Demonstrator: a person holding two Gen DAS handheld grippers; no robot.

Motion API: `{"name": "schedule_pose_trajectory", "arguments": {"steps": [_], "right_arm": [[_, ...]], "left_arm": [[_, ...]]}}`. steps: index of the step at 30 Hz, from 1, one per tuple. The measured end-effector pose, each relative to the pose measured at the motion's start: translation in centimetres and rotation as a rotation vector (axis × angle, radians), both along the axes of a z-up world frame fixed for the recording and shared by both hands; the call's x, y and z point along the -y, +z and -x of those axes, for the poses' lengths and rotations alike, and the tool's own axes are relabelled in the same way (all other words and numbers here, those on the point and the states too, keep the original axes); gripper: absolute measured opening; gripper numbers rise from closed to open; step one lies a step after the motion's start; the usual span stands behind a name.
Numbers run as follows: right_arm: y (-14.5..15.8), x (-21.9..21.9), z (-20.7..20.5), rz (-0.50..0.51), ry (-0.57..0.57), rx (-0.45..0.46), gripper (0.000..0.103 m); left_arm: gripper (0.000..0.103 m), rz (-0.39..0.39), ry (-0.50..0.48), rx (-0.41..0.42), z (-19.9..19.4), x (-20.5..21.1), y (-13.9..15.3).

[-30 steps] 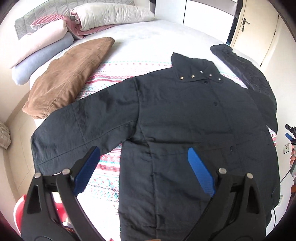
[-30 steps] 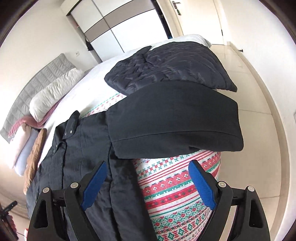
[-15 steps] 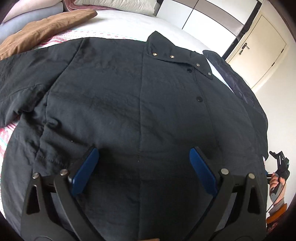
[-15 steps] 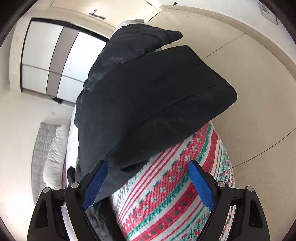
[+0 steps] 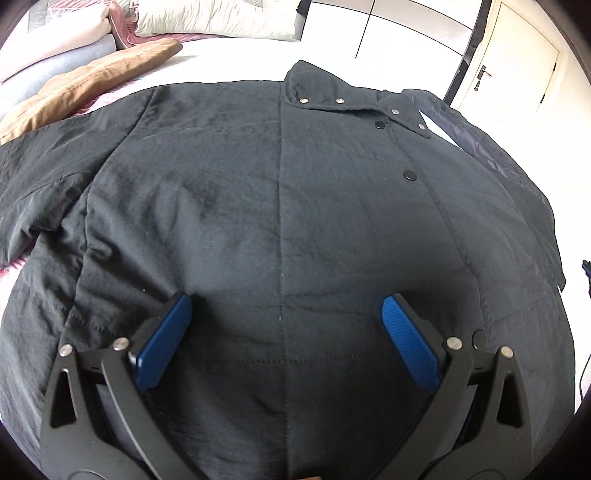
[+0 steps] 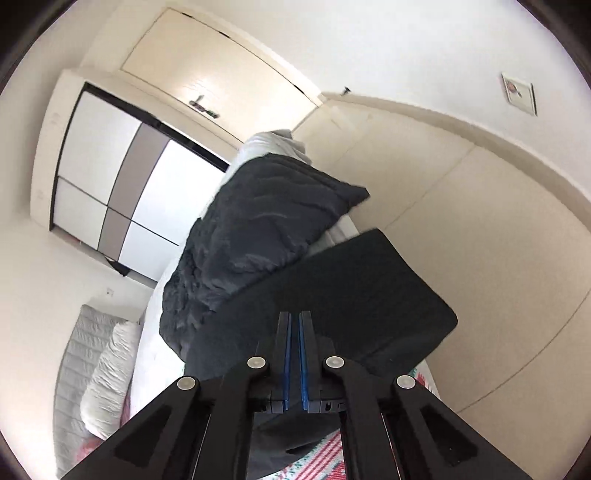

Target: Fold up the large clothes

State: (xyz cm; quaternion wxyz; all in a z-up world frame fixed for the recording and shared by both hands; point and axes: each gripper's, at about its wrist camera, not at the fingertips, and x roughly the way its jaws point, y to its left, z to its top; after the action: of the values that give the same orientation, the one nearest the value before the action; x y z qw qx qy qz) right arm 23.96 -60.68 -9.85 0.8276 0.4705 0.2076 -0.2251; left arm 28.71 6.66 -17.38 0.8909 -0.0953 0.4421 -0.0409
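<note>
A large black jacket [image 5: 280, 206] lies spread front-up on the bed, collar at the far side, snaps down its right side. My left gripper [image 5: 286, 314] is open, its blue pads low over the jacket's lower front, one each side of the centre seam. In the right wrist view the jacket's right sleeve [image 6: 354, 291] hangs past the bed's edge. My right gripper [image 6: 294, 317] is shut on the sleeve's near edge; the pads stand almost together with dark cloth between them.
A brown garment [image 5: 92, 85] lies at the bed's far left, with folded blankets and pillows [image 5: 207, 18] behind it. A dark quilted garment [image 6: 251, 236] lies beside the sleeve. A patterned red, white and green cover [image 6: 321, 458] shows under the jacket. Wardrobe [image 6: 110, 177] and door [image 5: 517, 59] stand beyond.
My left gripper has dropped closer over the jacket's front. My right gripper has tilted, moved onto the sleeve and closed from open to shut on its edge.
</note>
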Motion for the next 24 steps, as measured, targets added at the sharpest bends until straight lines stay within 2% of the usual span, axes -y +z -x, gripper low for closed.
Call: {"name": "schedule_pose_trajectory", "arguments": {"steps": [3, 6, 7, 8, 9, 10, 15, 18, 19, 21, 24], "right_arm": [[4.8, -2.0, -0.5, 0.081, 0.051, 0.014, 0.003], [7.5, -3.4, -1.1, 0.073, 0.102, 0.011, 0.006], [7.5, -3.6, -1.4, 0.045, 0.120, -0.007, 0.017], [7.1, -3.8, -1.5, 0.011, 0.129, -0.031, 0.039], [6.5, -4.0, -1.5, -0.029, 0.130, -0.054, 0.053], [5.5, -4.2, -1.3, -0.060, 0.127, -0.067, 0.071], [-1.9, -4.1, -0.3, -0.211, 0.109, -0.180, 0.072], [-7.2, -3.3, 0.8, -0.347, 0.063, -0.204, 0.072], [-8.7, -3.1, 1.1, -0.394, 0.048, -0.199, 0.072], [-11.3, -2.3, 1.5, -0.480, 0.017, -0.131, 0.072], [-13.2, -0.8, 1.8, -0.519, -0.050, -0.034, 0.072]], "left_arm": [[0.103, 0.037, -0.011, 0.002, 0.1, -0.5, 0.2], [0.103, 0.078, -0.017, 0.003, 0.3, -1.0, 0.4], [0.103, 0.086, -0.019, -0.001, 0.3, -1.1, 0.5], [0.103, 0.092, -0.022, -0.007, 0.3, -1.0, 0.7], [0.103, 0.100, -0.025, -0.014, 0.3, -1.0, 0.8], [0.103, 0.113, -0.027, -0.017, 0.3, -1.1, 0.9], [0.102, 0.155, -0.026, -0.026, 0.4, -1.3, 1.1], [0.102, 0.160, -0.025, -0.026, 0.5, -1.3, 1.0], [0.103, 0.157, -0.025, -0.025, 0.5, -1.4, 1.0], [0.102, 0.138, -0.029, -0.020, 0.5, -1.2, 0.9], [0.102, 0.093, -0.037, -0.010, 0.6, -0.7, 0.8]]}}
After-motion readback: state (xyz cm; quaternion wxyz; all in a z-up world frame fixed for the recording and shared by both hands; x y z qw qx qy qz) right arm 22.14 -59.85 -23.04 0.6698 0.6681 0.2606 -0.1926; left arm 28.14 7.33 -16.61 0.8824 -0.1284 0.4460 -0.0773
